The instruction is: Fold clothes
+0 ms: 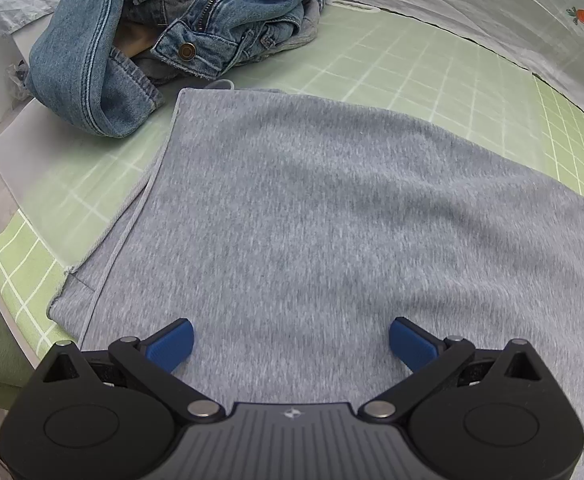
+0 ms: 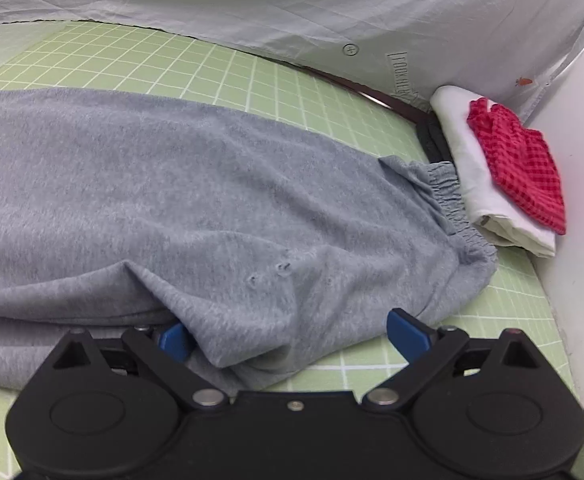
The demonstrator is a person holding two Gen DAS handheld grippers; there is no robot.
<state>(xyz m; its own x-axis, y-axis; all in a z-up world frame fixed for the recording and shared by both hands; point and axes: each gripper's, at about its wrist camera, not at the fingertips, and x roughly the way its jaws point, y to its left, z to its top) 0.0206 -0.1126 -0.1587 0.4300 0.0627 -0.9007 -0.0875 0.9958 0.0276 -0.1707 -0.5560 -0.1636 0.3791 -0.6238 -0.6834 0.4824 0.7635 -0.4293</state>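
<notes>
Grey sweatpants lie spread across the green grid mat. My left gripper hovers open over the grey fabric, its blue fingertips wide apart with nothing between them. In the right wrist view the same grey sweatpants end in an elastic waistband at the right. My right gripper is open at the garment's near edge. A bunched fold of grey cloth lies between its jaws and covers part of the left blue fingertip.
A crumpled pile of blue denim sits at the mat's far left corner. A folded white cloth with a red checked garment on top lies at the mat's right edge. A pale sheet hangs behind the mat.
</notes>
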